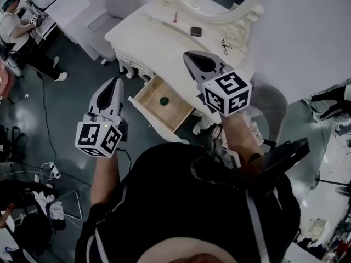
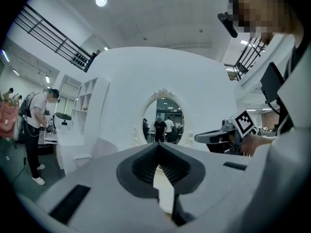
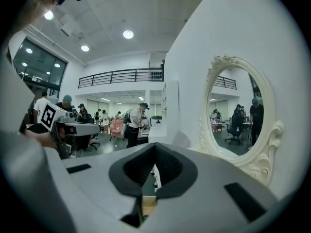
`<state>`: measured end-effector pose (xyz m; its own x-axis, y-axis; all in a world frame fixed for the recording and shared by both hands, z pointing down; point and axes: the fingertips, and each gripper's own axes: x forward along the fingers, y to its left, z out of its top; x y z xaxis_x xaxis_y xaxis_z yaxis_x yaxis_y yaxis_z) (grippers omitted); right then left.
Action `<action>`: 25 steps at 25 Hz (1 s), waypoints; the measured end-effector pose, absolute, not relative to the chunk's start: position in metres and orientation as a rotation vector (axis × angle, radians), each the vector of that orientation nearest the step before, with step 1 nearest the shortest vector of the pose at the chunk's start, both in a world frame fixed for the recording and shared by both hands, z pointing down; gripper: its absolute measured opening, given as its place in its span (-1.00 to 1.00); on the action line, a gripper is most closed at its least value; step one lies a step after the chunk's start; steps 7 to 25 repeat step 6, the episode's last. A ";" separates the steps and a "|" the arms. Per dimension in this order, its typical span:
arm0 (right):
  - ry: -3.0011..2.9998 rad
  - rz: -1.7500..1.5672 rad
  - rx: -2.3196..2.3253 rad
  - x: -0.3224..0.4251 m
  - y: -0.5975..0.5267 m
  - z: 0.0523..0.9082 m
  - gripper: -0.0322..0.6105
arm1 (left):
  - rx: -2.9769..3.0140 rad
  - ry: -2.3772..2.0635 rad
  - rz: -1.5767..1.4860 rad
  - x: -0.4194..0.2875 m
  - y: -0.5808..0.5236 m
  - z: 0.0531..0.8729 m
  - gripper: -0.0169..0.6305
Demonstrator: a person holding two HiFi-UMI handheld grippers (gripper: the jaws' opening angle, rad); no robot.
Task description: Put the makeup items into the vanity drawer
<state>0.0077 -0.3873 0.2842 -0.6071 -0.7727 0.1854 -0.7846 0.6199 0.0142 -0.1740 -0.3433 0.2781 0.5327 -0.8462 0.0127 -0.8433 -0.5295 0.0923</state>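
Beside vanity drawer [image 1: 176, 113], standing open for items, left gripper [image 1: 116, 83] & right gripper [image 1: 191, 58] hover w/ fingers [image 2: 141, 165] shut, empty.

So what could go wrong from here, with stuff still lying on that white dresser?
The thin red stick looks easy to nudge and roll rather than pinch. The open wooden drawer juts out between the left claw and the right claw, so a reaching arm might knock it. Both claws are shut and empty, so one must open before gripping the dark square compact.
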 end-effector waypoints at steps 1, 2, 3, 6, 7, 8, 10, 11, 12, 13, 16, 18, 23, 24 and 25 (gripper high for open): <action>-2.658 0.091 1.297 0.007 -0.388 0.284 -0.89 | 2.670 -1.477 -0.054 -0.175 -0.344 0.279 -0.94; -2.650 0.082 1.298 0.007 -0.388 0.284 -0.89 | 2.668 -1.480 -0.055 -0.175 -0.344 0.280 -0.94; -2.647 0.079 1.299 0.007 -0.389 0.284 -0.89 | 2.666 -1.489 -0.055 -0.176 -0.344 0.281 -0.94; -2.662 0.091 1.301 0.006 -0.390 0.282 -0.89 | 2.660 -1.530 -0.048 -0.179 -0.345 0.282 -0.94; -2.662 0.091 1.301 0.006 -0.390 0.282 -0.89 | 2.660 -1.530 -0.048 -0.179 -0.345 0.282 -0.94; -2.662 0.091 1.301 0.006 -0.390 0.282 -0.89 | 2.660 -1.530 -0.048 -0.179 -0.345 0.282 -0.94; -2.662 0.091 1.301 0.006 -0.390 0.282 -0.89 | 2.660 -1.530 -0.048 -0.179 -0.345 0.282 -0.94; -2.662 0.091 1.301 0.006 -0.390 0.282 -0.89 | 2.660 -1.530 -0.048 -0.179 -0.345 0.282 -0.94; -2.662 0.091 1.301 0.006 -0.390 0.282 -0.89 | 2.660 -1.530 -0.048 -0.179 -0.345 0.282 -0.94; -2.662 0.091 1.301 0.006 -0.390 0.282 -0.89 | 2.660 -1.530 -0.048 -0.179 -0.345 0.282 -0.94; -2.662 0.091 1.301 0.006 -0.390 0.282 -0.89 | 2.660 -1.530 -0.048 -0.179 -0.345 0.282 -0.94; -2.662 0.091 1.301 0.006 -0.390 0.282 -0.89 | 2.660 -1.530 -0.048 -0.179 -0.345 0.282 -0.94; -2.662 0.091 1.301 0.006 -0.390 0.282 -0.89 | 2.660 -1.530 -0.048 -0.179 -0.345 0.282 -0.94; -2.662 0.091 1.301 0.006 -0.390 0.282 -0.89 | 2.660 -1.530 -0.048 -0.179 -0.345 0.282 -0.94; -2.662 0.091 1.301 0.006 -0.390 0.282 -0.89 | 2.660 -1.530 -0.048 -0.179 -0.345 0.282 -0.94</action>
